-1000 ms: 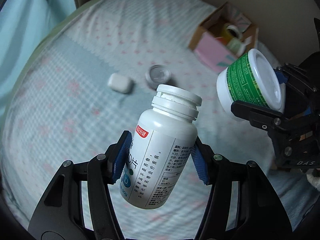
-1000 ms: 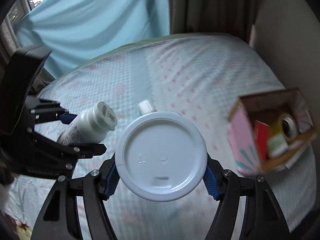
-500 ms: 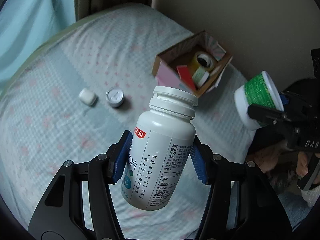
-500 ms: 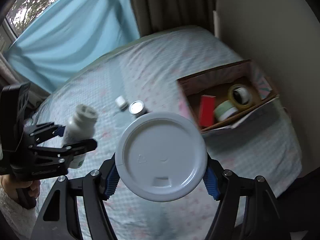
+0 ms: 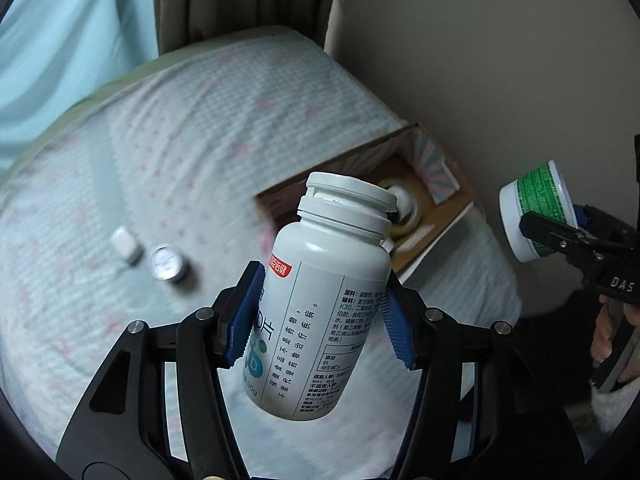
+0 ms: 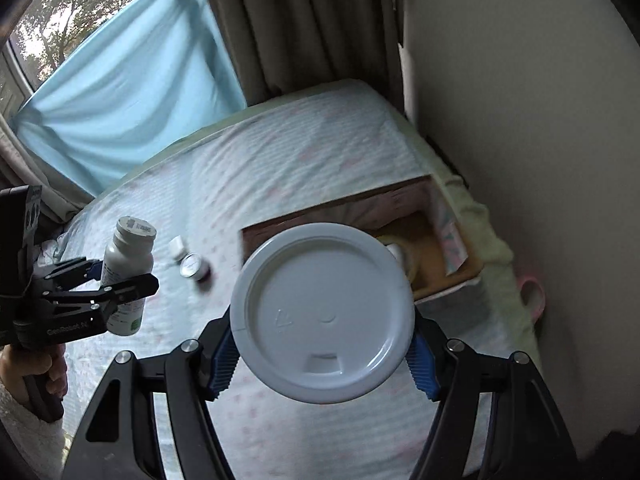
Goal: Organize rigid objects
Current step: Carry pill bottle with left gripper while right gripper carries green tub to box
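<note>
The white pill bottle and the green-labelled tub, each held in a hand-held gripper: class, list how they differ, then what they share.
1. The white pill bottle is tall and slim with a narrow neck; the green-labelled tub is short and wide.
2. The bottle's label is white with black print; the tub's is green.
3. The bottle's cap is small; the tub's flat lid spans its full width.

Shared: both are white plastic, lidded, and held above the bed.

The bottle (image 5: pixel 324 296) at frame centre is white with black print and a red label patch. The tub (image 5: pixel 534 208) at right wears a green band (its lid (image 6: pixel 322 314) is plain white). Blue pads (image 5: pixel 396 330) line black grippers. The bedspread (image 5: pixel 192 140) is pale blue with pink specks; the curtain (image 6: pixel 120 92), upper left, light blue.
</note>
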Available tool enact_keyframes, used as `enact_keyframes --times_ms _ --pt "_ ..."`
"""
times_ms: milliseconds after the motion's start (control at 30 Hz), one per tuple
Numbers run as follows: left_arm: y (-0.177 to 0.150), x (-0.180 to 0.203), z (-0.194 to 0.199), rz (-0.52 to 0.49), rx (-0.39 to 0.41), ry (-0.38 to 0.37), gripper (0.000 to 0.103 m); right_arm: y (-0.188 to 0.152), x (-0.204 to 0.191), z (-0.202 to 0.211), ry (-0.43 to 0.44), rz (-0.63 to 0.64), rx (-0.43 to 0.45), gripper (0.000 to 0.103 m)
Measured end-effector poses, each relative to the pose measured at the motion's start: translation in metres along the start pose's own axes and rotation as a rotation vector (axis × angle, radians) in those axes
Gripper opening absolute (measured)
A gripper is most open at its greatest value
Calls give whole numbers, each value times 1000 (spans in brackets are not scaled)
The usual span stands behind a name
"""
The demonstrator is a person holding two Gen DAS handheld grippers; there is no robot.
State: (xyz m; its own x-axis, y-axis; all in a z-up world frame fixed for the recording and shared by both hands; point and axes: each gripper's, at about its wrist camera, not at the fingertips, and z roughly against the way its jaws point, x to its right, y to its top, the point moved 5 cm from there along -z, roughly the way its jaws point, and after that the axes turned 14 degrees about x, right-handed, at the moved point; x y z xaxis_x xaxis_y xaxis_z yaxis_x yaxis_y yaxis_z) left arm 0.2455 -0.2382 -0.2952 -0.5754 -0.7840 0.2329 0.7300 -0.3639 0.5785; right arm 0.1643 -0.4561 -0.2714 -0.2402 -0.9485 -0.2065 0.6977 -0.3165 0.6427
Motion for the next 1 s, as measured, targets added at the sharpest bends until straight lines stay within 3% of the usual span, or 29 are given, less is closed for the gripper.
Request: enact_keyframes --times_ms 333,733,1000 --pt "28 50 -109 -15 -102 24 53 24 78 -93 -11 -76 -68 66" --pt "10 64 -220 -89 -273 36 53 12 90 -179 42 3 -136 66" --pt "-2 63 -243 -121 -325 37 52 9 89 -202 47 34 -162 66"
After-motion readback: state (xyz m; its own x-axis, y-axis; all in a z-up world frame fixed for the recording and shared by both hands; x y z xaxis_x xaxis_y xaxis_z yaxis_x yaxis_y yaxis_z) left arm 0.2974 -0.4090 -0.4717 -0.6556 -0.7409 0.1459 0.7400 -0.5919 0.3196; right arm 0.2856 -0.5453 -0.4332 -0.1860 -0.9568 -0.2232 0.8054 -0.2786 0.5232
